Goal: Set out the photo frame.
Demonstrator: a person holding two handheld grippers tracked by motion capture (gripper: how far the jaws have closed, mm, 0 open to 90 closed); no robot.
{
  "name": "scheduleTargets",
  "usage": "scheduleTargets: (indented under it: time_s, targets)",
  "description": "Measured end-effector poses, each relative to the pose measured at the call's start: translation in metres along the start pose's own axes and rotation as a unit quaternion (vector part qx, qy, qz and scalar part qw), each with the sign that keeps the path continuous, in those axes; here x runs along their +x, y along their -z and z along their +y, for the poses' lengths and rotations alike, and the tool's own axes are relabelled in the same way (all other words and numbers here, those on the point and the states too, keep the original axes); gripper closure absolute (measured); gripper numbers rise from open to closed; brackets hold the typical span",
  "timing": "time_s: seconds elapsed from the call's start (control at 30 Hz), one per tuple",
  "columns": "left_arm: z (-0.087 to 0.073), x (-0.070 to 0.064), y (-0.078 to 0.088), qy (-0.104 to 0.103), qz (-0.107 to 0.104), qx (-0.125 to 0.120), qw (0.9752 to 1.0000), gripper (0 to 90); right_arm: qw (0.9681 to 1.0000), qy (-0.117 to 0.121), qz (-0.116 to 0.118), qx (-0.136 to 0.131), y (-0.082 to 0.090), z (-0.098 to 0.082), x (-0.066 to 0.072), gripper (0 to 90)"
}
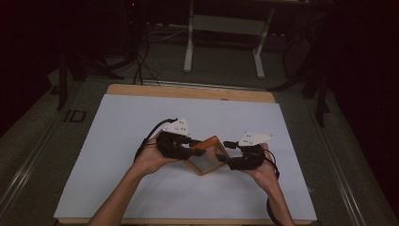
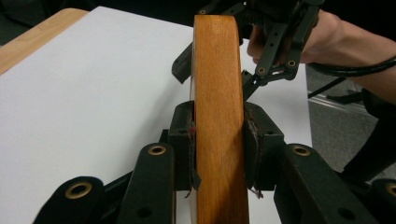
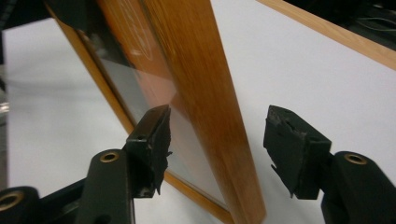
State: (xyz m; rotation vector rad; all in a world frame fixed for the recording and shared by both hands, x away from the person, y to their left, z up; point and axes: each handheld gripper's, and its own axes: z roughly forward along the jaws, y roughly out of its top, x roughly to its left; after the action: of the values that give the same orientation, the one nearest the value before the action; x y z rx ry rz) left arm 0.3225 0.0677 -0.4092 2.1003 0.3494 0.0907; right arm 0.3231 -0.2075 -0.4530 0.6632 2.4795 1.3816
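Observation:
A small wooden picture frame with a glass pane is held tilted above the white sheet, mid-table. My left gripper is shut on its left edge; in the left gripper view the orange wood rail is clamped between both pads. My right gripper is at the frame's right side, open. In the right gripper view its two pads straddle the frame's rail with a gap on either side, touching nothing. The other gripper and a hand appear beyond the frame.
A white sheet covers the wooden table. Behind the table stand a white desk frame and dark cables on the floor. Forearms enter from the bottom edge.

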Motion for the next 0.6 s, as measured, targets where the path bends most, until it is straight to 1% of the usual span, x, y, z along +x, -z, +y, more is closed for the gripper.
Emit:
scheduleTargets:
  time_s: [0.13, 0.27, 0.33, 0.37, 0.47, 0.5, 0.6]
  targets:
    - [0.0009, 0.0009, -0.0022, -0.006, -0.01, -0.001, 0.9999, 67.9, 0.9998, 0.003, 0.018, -0.002, -0.0022, 0.0008, -0.0017, 38.6]
    - [0.0016, 0.0028, -0.004, -0.004, -0.009, -0.003, 0.9999, 67.5, 0.9995, 0.007, 0.031, 0.003, -0.004, 0.0013, -0.0008, 42.8]
    - [0.0013, 0.0046, -0.0044, -0.002, -0.005, -0.003, 1.0, 66.9, 0.9995, 0.016, 0.026, 0.005, -0.0047, 0.0006, 0.0011, 44.5]
    - [0.001, 0.0053, -0.0046, -0.001, -0.001, -0.001, 1.0, 66.2, 0.9996, 0.016, 0.023, 0.006, -0.0038, 0.0002, 0.0017, 47.2]
    - [-0.0008, 0.0071, -0.0056, 0.005, 0.011, 0.005, 0.9999, 63.6, 0.9995, 0.017, 0.026, 0.005, 0.0, -0.0015, 0.0015, 53.7]
    - [-0.0014, 0.0075, -0.006, 0.007, 0.011, 0.004, 0.9999, 62.8, 0.9995, 0.018, 0.026, 0.007, 0.0019, -0.0023, 0.002, 56.3]
    - [-0.0034, 0.0095, -0.0071, 0.017, 0.015, 0.001, 0.9997, 61.0, 0.9994, 0.026, 0.021, 0.008, 0.0046, -0.0043, 0.0039, 59.2]
